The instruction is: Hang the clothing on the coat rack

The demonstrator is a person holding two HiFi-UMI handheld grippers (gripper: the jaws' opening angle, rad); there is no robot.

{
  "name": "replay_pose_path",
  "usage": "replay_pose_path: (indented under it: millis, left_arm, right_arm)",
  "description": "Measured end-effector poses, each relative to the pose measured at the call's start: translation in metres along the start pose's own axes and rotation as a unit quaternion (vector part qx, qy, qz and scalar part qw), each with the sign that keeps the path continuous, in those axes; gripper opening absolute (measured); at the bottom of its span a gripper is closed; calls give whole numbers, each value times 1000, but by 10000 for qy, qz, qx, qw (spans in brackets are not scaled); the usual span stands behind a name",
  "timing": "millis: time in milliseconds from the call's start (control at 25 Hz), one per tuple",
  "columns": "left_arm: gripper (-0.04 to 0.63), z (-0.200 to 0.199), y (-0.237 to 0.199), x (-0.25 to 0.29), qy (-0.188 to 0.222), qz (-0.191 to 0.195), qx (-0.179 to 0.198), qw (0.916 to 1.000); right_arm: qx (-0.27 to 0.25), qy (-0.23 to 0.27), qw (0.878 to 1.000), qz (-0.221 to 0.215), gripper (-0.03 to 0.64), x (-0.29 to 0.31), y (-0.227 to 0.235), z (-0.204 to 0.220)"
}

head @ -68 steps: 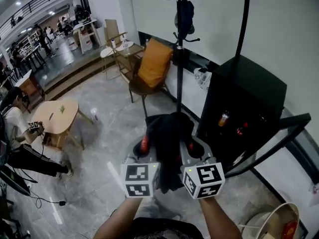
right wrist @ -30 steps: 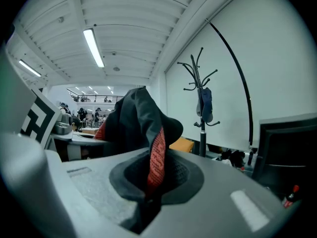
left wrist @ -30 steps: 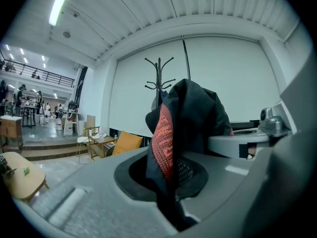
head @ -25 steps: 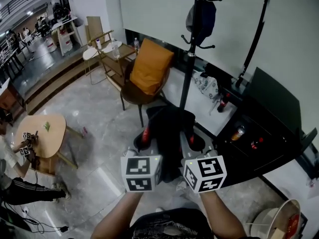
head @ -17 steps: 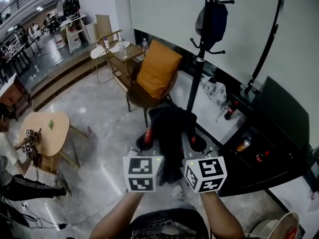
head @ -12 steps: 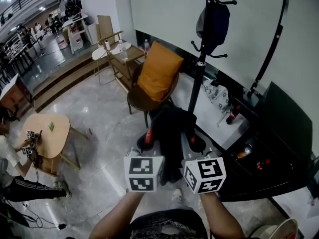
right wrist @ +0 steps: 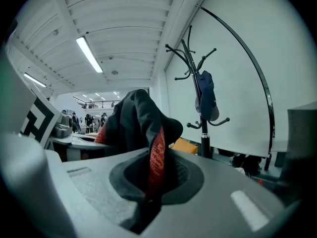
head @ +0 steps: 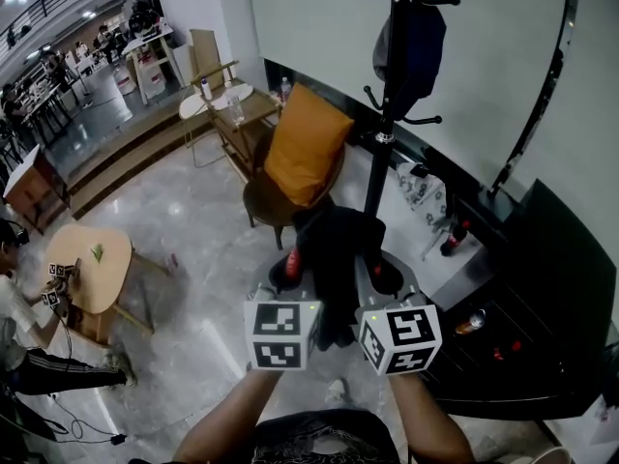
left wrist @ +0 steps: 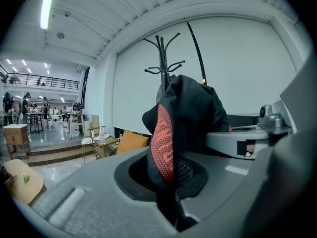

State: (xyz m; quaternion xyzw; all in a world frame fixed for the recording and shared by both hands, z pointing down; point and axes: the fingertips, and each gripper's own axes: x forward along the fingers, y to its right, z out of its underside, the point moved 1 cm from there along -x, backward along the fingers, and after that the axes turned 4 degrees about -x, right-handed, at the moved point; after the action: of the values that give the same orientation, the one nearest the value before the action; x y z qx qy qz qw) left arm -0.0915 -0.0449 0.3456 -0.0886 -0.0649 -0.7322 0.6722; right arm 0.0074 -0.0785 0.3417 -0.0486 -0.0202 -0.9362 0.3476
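Observation:
A black garment with red trim [head: 334, 254] hangs bunched between my two grippers, held up in front of me. My left gripper [head: 288, 265] is shut on its left part, the red trim [left wrist: 162, 143] pinched between the jaws. My right gripper [head: 373, 271] is shut on its right part, red trim [right wrist: 156, 158] between the jaws too. The black coat rack [head: 389, 104] stands straight ahead, its pole rising just behind the garment, with hooks [left wrist: 161, 66] at the top. A dark cap [head: 411, 51] hangs on one of its lower hooks [right wrist: 207, 100].
A chair with an orange cushion [head: 300, 143] stands left of the rack. A black cabinet [head: 542, 298] with cans is at right, a curved black lamp arm [head: 542, 95] above it. A round wooden table [head: 92, 264] and a seated person are at far left.
The view has drawn closer to the coat rack, which now stands taller and nearer behind the garment. Both grippers stay shut on the garment, side by side.

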Motion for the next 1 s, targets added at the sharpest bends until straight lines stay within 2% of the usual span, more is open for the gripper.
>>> replay_pose_path:
  millis: [400, 1000]
  left_arm:
    - [25, -10, 23, 50, -38, -53, 94, 9999]
    - [25, -20, 19, 108, -13, 113, 36, 9999]
  right_arm:
    - [50, 54, 10000, -37, 26, 23, 52, -3]
    - [-100, 12, 9998, 158, 26, 58, 85, -5]
